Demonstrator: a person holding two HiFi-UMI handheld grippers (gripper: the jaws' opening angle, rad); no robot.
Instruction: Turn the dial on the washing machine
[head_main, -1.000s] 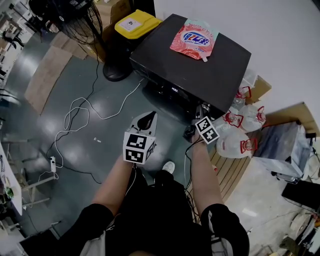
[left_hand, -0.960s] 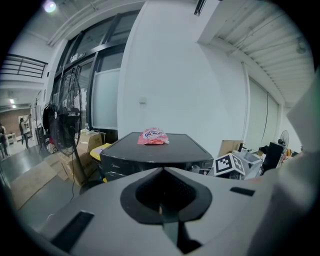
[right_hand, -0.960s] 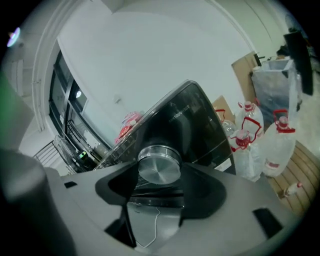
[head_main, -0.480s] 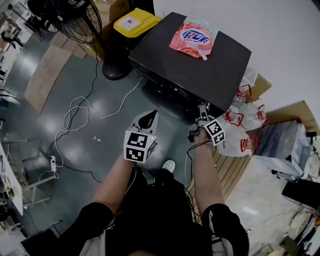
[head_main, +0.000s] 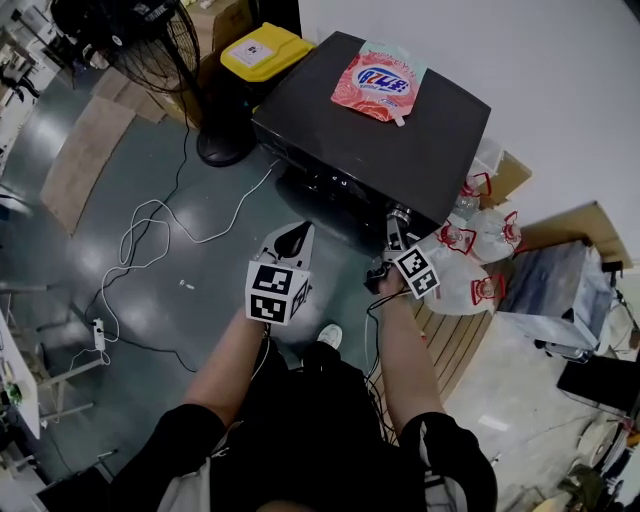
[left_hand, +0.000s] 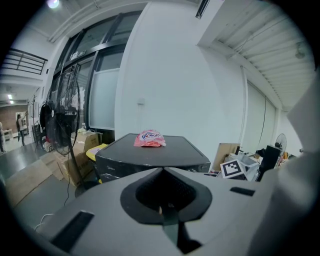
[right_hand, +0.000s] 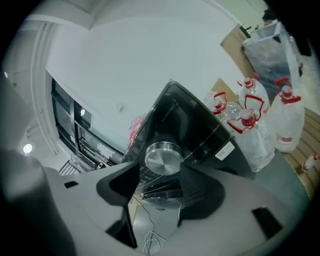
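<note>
Currently the dial (right_hand: 163, 159), a round knob of brushed silver metal, is seen on the front panel of the washing machine (head_main: 400, 130), a boxy unit with a glossy black top. The dial is framed by the dark ribbed pads of the right hand-held gripper (right_hand: 161, 169). Its jaws have just been closing, stand wide and appear pressed to the knob's rim on both sides. The left hand-held gripper (left_hand: 162, 172) is held back from the machine, its grey matte jaws brought together with nothing between them. Black-and-white square markers are carried on both gripper cubes.

A soft pink-red pouch (head_main: 378, 82) is laid flat on the machine's top. Blue lettering is printed on it but cannot be read. A white sticker (right_hand: 225, 149) is stuck on the machine's front, its text too small to read. Clear plastic jugs (head_main: 470, 285) with red caps and handles are grouped beside the machine. A yellow-lidded bin (head_main: 262, 50) with a white label is placed at the other side. White cable (head_main: 150, 225) is looped over the shiny grey floor (head_main: 80, 290).
</note>
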